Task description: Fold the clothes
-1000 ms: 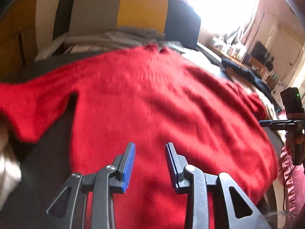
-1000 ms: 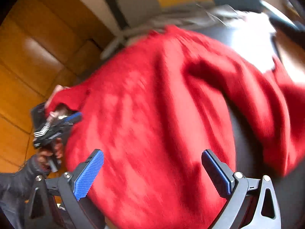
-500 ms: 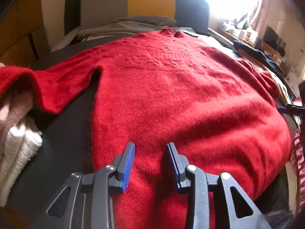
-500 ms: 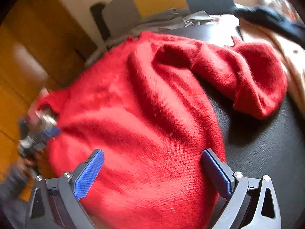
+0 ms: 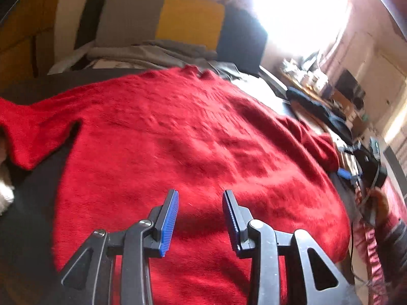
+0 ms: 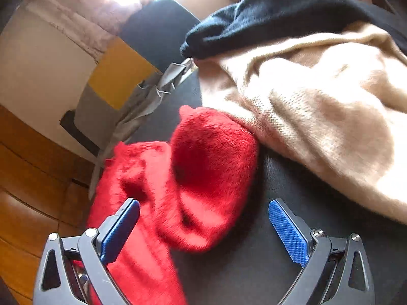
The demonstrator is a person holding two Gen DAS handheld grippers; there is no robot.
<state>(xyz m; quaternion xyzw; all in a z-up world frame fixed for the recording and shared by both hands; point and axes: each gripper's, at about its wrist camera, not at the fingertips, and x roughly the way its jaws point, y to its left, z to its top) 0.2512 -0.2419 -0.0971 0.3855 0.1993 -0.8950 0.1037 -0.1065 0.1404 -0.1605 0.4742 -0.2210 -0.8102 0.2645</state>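
The fuzzy red knitted sweater (image 5: 193,147) lies spread flat, collar away from the camera, across the dark worktop (image 5: 28,208), presumably laid open so its sleeves can be turned in over the body as a first fold. The left tongs (image 5: 200,218) hover low over the hem area with their blue pads a narrow gap apart and nothing between them; that reads as a pause above the cloth rather than a grip. The right tongs (image 6: 203,231) stand wide open, aimed at the bunched end of the red sleeve (image 6: 211,157), which sits crumpled on the worktop, just touching a cream knitted garment (image 6: 318,106); the wide spread suits taking a thick fold of knit. Only the left wrist view shows the whole body of the sweater and its other sleeve running off to the left. Only the right wrist view shows how the near sleeve is rumpled, and that a black knitted garment (image 6: 279,12) rests on top of the cream one, close enough that a careless grab might catch the wrong cloth.
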